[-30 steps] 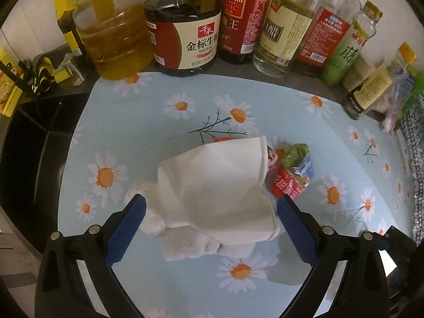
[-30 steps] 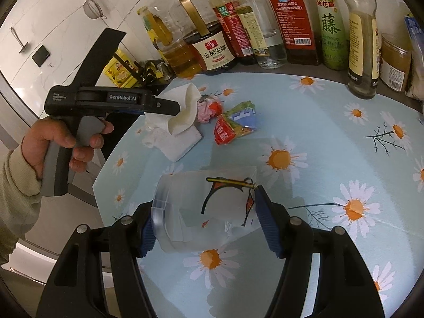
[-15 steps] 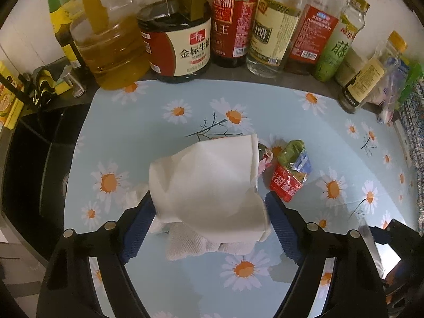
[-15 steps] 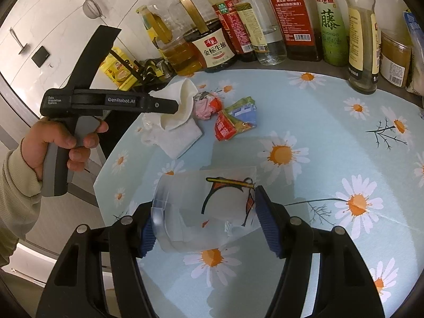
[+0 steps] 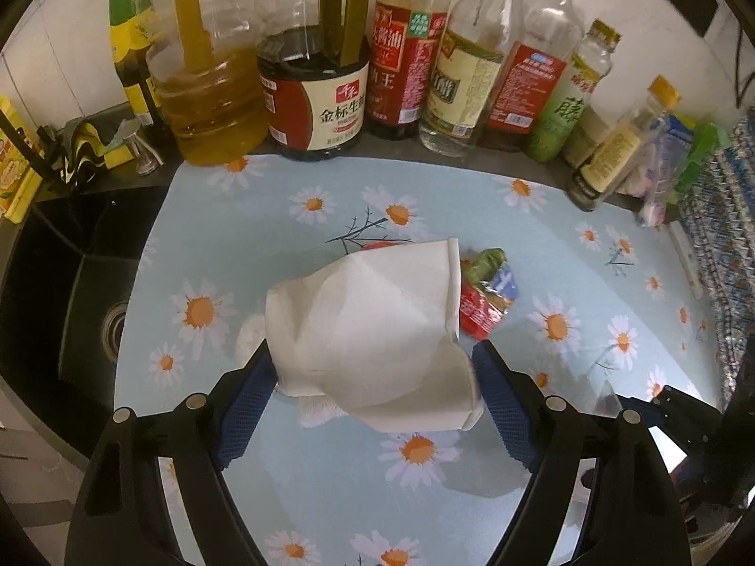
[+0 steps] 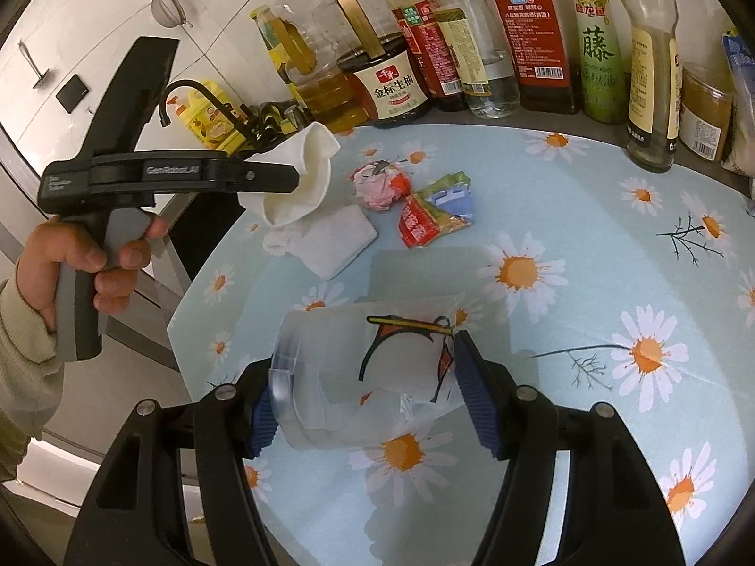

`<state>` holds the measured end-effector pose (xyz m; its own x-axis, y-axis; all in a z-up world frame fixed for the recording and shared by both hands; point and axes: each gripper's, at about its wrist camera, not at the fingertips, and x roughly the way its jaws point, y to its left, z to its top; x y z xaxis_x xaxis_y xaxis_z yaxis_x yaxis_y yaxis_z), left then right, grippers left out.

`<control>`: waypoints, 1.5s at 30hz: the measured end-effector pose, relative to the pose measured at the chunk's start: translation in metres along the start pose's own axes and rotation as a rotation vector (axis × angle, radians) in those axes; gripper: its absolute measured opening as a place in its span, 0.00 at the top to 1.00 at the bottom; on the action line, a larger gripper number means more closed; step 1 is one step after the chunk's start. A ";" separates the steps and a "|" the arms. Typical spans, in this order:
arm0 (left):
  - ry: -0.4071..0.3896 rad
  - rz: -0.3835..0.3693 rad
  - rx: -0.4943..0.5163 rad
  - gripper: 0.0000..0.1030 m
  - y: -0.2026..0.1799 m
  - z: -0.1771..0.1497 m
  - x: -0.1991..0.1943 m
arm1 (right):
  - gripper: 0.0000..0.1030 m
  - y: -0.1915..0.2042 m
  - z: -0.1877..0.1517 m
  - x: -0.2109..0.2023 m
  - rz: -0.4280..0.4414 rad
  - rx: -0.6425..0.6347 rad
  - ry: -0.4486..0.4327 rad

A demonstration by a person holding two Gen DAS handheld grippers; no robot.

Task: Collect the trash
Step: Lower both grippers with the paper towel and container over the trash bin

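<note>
My left gripper (image 5: pixel 373 389) is shut on a crumpled white paper cup (image 5: pixel 368 325) and holds it above the daisy-print mat; it also shows in the right wrist view (image 6: pixel 302 174). A white tissue (image 6: pixel 330 240) lies on the mat below it. A pink crumpled wad (image 6: pixel 377 184) and a red-green snack wrapper (image 6: pixel 434 212) lie beside it; the wrapper also shows in the left wrist view (image 5: pixel 486 292). My right gripper (image 6: pixel 363 391) is shut on a clear plastic bag (image 6: pixel 368 368) with a printed drawing, held low over the mat.
A row of oil, soy sauce and vinegar bottles (image 5: pixel 321 80) stands along the back wall. A black sink (image 5: pixel 56 292) lies left of the mat (image 5: pixel 330 486), with a faucet (image 6: pixel 188 94) and yellow bottle (image 6: pixel 207 122). More packets (image 5: pixel 670 160) crowd the right edge.
My left gripper closed on the paper cup and lifted it off the tissue. My right gripper with the bag has hardly moved.
</note>
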<state>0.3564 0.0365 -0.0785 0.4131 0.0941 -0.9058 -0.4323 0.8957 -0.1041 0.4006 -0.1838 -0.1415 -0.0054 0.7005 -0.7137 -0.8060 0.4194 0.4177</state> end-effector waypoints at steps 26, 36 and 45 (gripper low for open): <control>-0.088 -0.182 0.030 0.22 0.104 -0.117 -0.092 | 0.37 0.129 -0.043 0.025 -0.172 0.041 -0.057; -0.031 -0.256 0.079 0.22 0.124 -0.173 -0.093 | 0.37 0.175 -0.080 0.030 -0.218 0.075 -0.060; 0.029 -0.295 0.138 0.22 0.140 -0.222 -0.095 | 0.37 0.210 -0.129 0.041 -0.245 0.142 -0.042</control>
<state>0.0784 0.0561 -0.0983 0.4803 -0.1886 -0.8566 -0.1839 0.9333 -0.3086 0.1547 -0.1413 -0.1557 0.2066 0.5906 -0.7801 -0.6894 0.6536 0.3123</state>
